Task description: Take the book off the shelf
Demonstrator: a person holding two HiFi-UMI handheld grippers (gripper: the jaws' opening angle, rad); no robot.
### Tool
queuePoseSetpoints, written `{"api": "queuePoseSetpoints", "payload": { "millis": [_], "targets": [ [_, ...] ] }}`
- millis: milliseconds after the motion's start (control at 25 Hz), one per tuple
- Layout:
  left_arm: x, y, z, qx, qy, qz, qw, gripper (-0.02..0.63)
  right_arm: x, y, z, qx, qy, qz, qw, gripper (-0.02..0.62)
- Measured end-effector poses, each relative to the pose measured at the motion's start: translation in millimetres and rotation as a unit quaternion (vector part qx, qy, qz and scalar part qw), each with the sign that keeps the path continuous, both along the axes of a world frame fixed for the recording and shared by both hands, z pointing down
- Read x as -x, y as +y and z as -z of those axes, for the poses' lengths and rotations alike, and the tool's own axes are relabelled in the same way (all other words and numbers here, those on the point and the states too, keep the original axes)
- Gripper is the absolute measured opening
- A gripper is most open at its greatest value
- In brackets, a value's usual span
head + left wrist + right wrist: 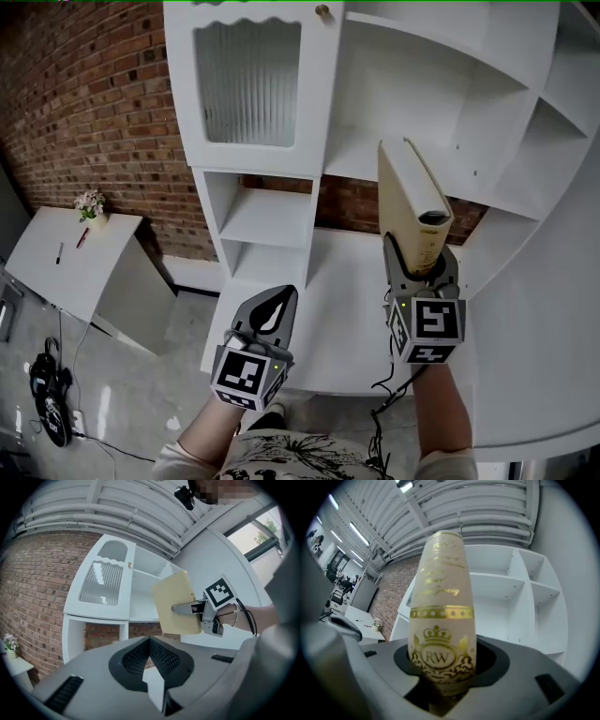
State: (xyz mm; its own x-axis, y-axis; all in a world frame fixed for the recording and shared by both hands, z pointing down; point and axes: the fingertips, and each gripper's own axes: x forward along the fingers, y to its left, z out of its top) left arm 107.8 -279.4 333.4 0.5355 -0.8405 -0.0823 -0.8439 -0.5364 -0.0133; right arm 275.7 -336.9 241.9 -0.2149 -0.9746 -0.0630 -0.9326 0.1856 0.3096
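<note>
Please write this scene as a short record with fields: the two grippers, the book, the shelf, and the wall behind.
book: cream, gold print on spine, held upright in front of the shelf
right gripper: shut on the book's lower end
left gripper: jaws together, nothing held
shelf: white, open compartments, ribbed glass door at upper left
wall: brick, behind the shelf
</note>
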Motion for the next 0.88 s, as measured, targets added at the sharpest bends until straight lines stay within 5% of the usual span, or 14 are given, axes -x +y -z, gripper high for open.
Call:
{"api": "queuePoseSetpoints", "payload": {
  "millis": [600,880],
  "targets": [
    [-9,22,-32,0.009,0.011,0.01,0.9999,0.012,-20,62,-137,0.072,-0.088,0.017,0.993,0.233],
    [-16,11,-58,0.035,0.005,0.007,0.9993,0.012,-13,67,-165,0.091,-0.09,0.033,0.991,0.233]
  ]
}}
